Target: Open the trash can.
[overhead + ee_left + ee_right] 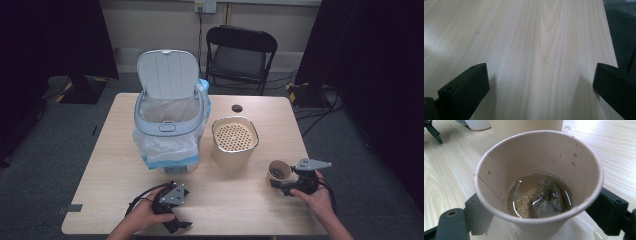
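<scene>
A brown paper cup point(278, 171) stands on the wooden table point(240, 205) at the front right. In the right gripper view the paper cup point(536, 165) holds a little tea-coloured liquid and a wet tea bag point(546, 200), with leaf specks on its wall. My right gripper point(280, 184) comes in from the right, and its black jaws sit against the cup's two sides low down; the right gripper point(541, 215) has the cup between them. My left gripper point(180, 225) rests near the front edge, its jaws spread wide over bare wood. The left gripper point(541, 77) holds nothing.
A white bin point(170, 125) with its lid up and a blue-edged bag liner stands mid-table. Next to it sits a beige canister point(235, 142) with a perforated top. A small dark disc point(237, 108) lies behind it. A black chair point(240, 55) stands beyond the table.
</scene>
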The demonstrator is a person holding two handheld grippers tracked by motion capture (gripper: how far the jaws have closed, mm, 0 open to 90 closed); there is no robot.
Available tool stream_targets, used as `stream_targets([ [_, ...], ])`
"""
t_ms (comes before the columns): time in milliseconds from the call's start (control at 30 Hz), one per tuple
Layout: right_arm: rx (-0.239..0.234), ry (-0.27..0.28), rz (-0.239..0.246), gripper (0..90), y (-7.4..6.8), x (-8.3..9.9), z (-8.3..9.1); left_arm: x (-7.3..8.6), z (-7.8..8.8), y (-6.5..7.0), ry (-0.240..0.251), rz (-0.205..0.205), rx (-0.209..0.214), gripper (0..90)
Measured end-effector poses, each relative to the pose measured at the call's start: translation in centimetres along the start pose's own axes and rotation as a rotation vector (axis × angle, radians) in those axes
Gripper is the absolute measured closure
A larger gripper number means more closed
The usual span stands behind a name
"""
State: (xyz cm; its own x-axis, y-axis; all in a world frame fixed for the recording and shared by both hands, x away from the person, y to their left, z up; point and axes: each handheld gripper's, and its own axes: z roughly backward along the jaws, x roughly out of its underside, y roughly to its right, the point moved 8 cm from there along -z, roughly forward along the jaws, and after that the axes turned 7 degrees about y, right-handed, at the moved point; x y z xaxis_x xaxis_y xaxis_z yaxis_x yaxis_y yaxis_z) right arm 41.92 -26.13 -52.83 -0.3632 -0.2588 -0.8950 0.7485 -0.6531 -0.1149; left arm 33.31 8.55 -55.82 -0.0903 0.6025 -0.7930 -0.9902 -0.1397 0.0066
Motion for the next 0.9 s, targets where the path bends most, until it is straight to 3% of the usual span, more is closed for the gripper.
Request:
stream_targets([
  [567, -0.022, 0.026, -0.007, 23.6, -0.33, -0.24, -0.96, -0.05, -0.07, 0.08, 0.009, 0.012, -0.002, 0.0],
  [900, -0.004, 0.019, 0.015, 26.3, -0.07, -0.22, -0.43, -0.09, -0.11, 0.12, 0.015, 0.019, -0.003, 0.0],
])
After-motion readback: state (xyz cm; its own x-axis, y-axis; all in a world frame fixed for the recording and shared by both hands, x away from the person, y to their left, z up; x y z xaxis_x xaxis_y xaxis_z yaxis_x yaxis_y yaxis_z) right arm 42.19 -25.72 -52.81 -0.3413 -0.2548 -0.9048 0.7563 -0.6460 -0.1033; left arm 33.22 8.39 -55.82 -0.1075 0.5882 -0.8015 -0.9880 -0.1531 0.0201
